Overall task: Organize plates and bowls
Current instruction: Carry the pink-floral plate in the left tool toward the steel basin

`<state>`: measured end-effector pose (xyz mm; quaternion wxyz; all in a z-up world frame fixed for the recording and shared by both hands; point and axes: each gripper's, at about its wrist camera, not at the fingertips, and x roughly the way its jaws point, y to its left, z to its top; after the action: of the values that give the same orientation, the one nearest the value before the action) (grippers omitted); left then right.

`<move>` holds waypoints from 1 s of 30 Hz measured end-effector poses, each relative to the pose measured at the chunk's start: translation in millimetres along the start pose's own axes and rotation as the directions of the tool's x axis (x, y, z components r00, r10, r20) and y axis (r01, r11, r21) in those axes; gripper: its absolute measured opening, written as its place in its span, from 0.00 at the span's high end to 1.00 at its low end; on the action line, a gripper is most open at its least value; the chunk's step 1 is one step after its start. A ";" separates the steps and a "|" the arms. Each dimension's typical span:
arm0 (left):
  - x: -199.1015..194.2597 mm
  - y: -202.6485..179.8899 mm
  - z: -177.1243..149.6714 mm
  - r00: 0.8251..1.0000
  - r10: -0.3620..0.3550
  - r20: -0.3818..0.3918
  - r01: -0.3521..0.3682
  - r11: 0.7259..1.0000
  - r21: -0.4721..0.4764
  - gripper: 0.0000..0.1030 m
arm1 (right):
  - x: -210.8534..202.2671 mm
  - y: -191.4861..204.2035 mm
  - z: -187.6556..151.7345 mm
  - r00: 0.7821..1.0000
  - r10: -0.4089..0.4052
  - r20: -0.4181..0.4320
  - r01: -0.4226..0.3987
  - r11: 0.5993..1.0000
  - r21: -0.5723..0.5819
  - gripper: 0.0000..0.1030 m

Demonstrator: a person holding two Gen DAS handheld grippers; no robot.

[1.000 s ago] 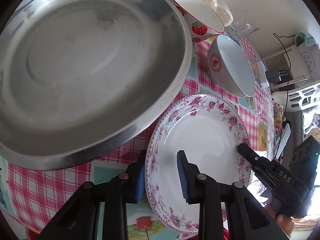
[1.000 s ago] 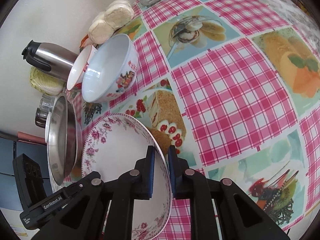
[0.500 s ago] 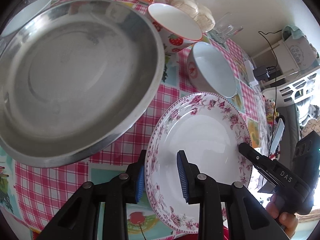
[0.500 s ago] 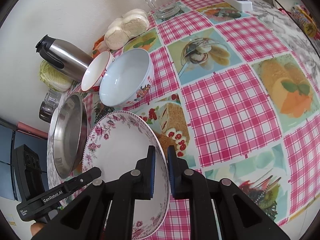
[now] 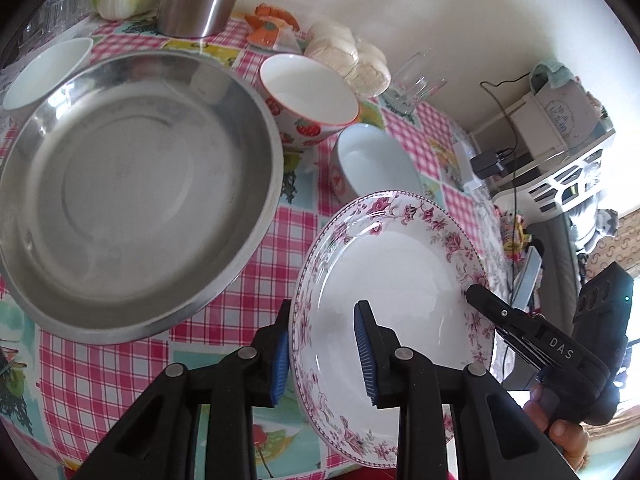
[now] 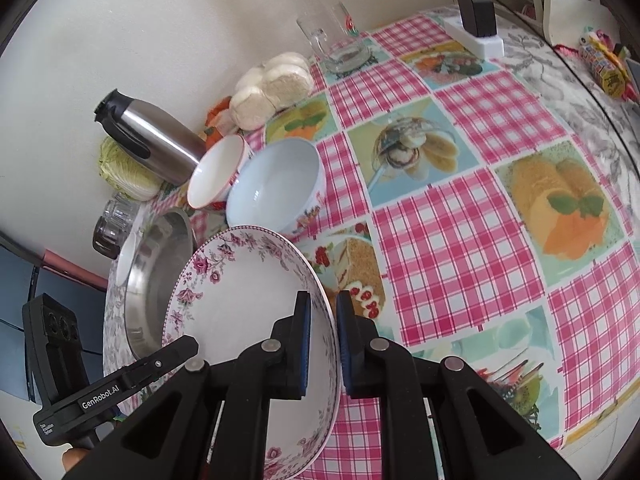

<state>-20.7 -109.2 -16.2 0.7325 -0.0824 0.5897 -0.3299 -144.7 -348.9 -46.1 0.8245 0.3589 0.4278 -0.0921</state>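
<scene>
A home, the dining corner of a lived-in room. Table against a plain pale wall, covered with a pink-checked oilcloth (image 6: pixel 452 248) printed with cakes and fruit. Everyday tableware out: floral plate (image 5: pixel 392 280), steel basin (image 5: pixel 128 196), strawberry bowl (image 5: pixel 308 100), pale blue bowl (image 6: pixel 276 184). Steel thermos jug (image 6: pixel 152 140), cabbage (image 6: pixel 124 176), bagged buns (image 6: pixel 272 88), glass mug (image 6: pixel 332 40). Power strip with charger (image 6: pixel 476 28) at the table's far end; white plastic rack (image 5: pixel 568 176) beyond.

Your left gripper (image 5: pixel 322 350) sits at the bottom centre of its frame, jaws clamped on a rim — your right gripper (image 6: pixel 322 340), bottom centre of its own view, pinches nearly shut on the opposite edge.
</scene>
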 end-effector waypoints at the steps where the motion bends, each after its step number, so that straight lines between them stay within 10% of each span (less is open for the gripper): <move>1: -3.6 -0.9 2.3 1.000 -0.006 0.011 0.006 1.000 0.000 0.69 | -2.3 2.2 1.8 1.000 0.005 0.010 -0.005 1.000 0.000 0.86; 30: -65.3 3.8 87.1 0.962 -0.045 0.269 0.046 0.999 0.004 0.64 | -21.4 90.2 67.9 0.980 0.105 0.170 -0.085 0.989 -0.123 0.86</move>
<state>55.1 -91.8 60.1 0.7979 -0.1411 0.4832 -0.3317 -73.1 -332.3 42.3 0.8819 0.3212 0.3400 -0.0593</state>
